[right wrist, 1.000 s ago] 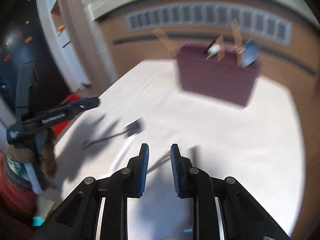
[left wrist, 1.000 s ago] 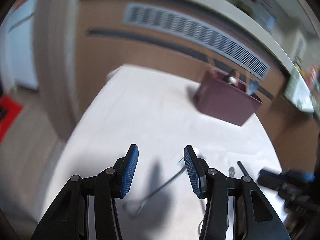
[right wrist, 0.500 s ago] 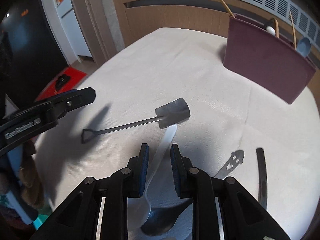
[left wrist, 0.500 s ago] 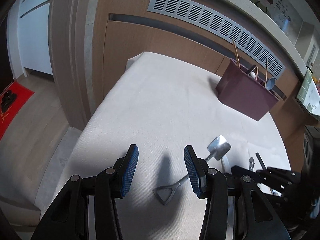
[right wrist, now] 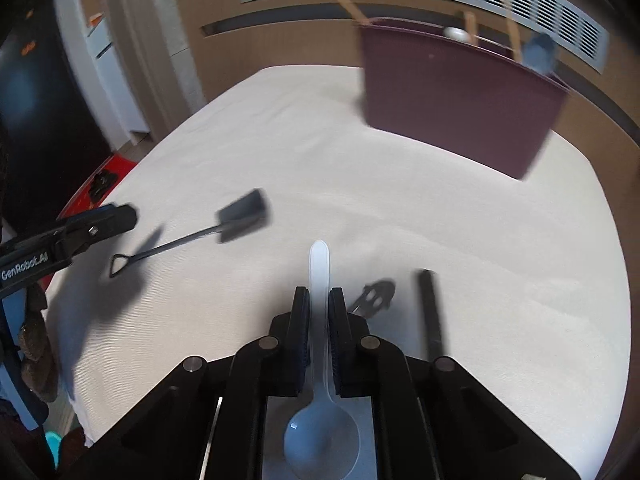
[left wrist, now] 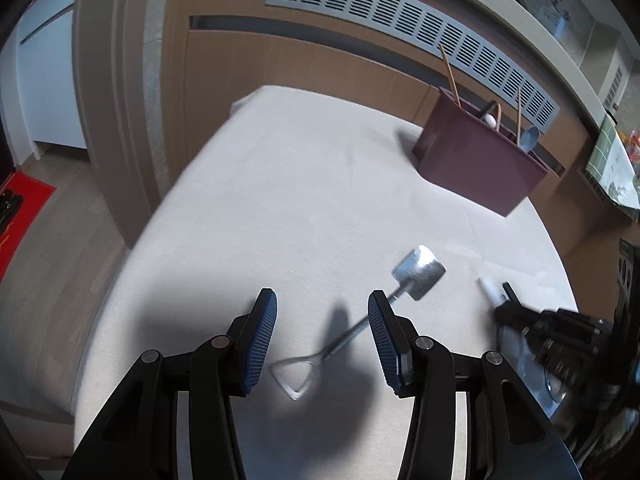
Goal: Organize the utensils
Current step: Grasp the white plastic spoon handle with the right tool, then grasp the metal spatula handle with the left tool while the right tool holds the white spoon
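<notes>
Two grippers in play: the right gripper (right wrist: 319, 300) has just been closing and now pinches the handle of the white plastic spoon (right wrist: 320, 408), bowl trailing at six o'clock below the jaws. Left gripper (left wrist: 322, 320) hangs unclenched over the shovel-shaped metal spoon (left wrist: 418, 272), gripping nothing. Best bet, I'd say: lift straight, keep the pinch firm, carry toward the maroon holder (right wrist: 456, 96) at one o'clock
</notes>
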`<state>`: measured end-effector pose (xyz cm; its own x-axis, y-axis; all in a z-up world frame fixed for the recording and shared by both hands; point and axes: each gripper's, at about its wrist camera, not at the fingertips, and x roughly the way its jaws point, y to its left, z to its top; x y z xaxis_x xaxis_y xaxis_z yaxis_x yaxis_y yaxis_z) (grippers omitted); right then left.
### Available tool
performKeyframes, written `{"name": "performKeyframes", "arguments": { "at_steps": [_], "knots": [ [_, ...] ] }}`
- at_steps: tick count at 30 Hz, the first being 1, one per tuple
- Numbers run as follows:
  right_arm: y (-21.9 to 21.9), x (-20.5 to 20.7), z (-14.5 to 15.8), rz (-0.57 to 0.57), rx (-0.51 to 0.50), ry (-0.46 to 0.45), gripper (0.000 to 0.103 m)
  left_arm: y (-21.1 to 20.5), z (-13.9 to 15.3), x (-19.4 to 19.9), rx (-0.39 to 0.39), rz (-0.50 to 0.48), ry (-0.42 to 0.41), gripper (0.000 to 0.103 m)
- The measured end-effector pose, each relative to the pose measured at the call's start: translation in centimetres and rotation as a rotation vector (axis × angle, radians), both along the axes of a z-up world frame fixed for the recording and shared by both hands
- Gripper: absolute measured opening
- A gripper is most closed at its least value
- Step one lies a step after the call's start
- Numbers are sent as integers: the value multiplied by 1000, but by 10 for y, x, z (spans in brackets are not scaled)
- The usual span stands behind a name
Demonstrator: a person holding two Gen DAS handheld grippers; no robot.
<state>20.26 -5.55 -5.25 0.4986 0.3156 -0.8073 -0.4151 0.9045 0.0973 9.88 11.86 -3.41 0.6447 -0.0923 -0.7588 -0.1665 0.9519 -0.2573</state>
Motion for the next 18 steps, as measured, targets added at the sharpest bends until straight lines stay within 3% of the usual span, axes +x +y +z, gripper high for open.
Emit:
{"name": "performKeyframes", "arguments": {
  "at_steps": [10,16,18],
  "knots": [
    [-106,3,5,-237,79,-12,9,-28,-13,5,3,-56,69,49],
    [-141,-3,1,-301,140,-5,9,-52,-13,12,-111,-196,90,50],
    [-145,-4,-2,-310,155,-2,9,-61,-13,18,-63,-217,81,50]
  ]
}}
